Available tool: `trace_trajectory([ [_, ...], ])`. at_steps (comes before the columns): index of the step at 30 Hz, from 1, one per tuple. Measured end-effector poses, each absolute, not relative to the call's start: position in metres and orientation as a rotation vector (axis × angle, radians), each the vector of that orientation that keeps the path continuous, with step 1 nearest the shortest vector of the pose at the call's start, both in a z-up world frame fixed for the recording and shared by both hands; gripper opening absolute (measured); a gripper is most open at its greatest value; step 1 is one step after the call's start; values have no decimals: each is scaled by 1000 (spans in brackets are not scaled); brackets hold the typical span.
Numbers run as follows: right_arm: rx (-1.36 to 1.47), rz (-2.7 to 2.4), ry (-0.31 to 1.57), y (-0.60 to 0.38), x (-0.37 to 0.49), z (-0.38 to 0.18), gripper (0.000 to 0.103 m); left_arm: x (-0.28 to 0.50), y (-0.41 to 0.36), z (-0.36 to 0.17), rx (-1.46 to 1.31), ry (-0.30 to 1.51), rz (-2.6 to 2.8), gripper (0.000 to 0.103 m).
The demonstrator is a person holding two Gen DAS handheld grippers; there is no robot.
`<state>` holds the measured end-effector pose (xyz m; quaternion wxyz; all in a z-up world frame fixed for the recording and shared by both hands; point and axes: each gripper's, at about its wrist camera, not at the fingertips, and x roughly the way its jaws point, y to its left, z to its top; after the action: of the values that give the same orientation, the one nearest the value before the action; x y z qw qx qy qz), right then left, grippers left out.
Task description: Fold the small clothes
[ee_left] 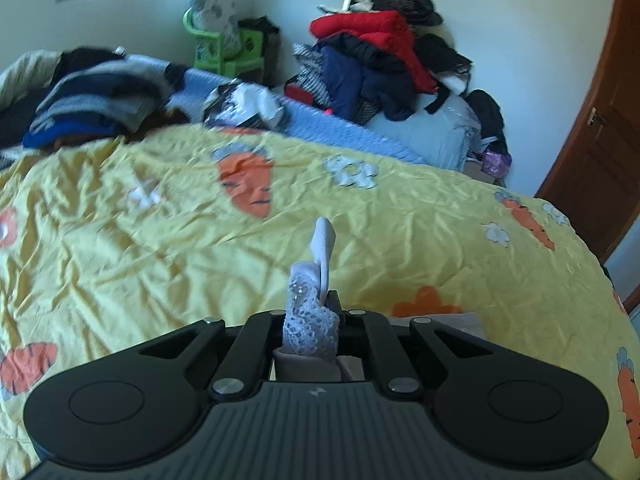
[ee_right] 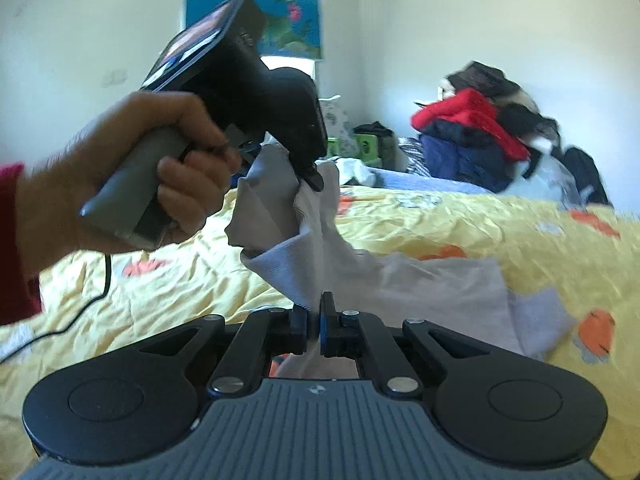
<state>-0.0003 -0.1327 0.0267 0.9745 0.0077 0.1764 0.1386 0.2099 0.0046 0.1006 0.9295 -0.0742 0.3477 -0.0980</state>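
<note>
A small pale grey garment [ee_right: 320,256] with a lace edge hangs in the air over the yellow carrot-print bedspread [ee_right: 500,224]. My right gripper [ee_right: 314,316] is shut on its lower edge. My left gripper [ee_right: 310,174], held by a hand, is shut on its upper part, up and to the left of the right gripper. In the left wrist view the left gripper [ee_left: 324,300] is shut on the lace edge of the garment [ee_left: 310,320], and a white strip sticks up past the fingers. The garment's far end trails onto the bedspread [ee_left: 160,232].
A heap of dark and red clothes [ee_left: 380,52] stands beyond the bed's far side, also in the right wrist view [ee_right: 480,132]. More clothes [ee_left: 92,96] lie at the bed's far left. A brown door [ee_left: 600,140] is at right. A black cable [ee_right: 80,308] trails over the bed.
</note>
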Motion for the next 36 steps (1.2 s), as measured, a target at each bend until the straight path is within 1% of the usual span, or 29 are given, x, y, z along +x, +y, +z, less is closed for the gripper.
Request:
trace_trajectory([
  [4,79,246,362,-161,-6,27,5,206,-32,104,-95,690,-225,7],
  [9,158,216,390,-188,-8,17,4,207,-78,96,-31,696,-262,7],
  [19,310,176,451,-231,-5,-10,5,211,-156,53,91,732,-308,7],
  [29,479,165,506,-266,-1,-35,4,213,-180,36,93,768,-357,8],
  [34,477,167,509,-265,0,-39,4,217,-182,38,71,776,-380,9],
  [36,482,167,515,-265,2,-41,4,220,-179,42,39,783,-392,11],
])
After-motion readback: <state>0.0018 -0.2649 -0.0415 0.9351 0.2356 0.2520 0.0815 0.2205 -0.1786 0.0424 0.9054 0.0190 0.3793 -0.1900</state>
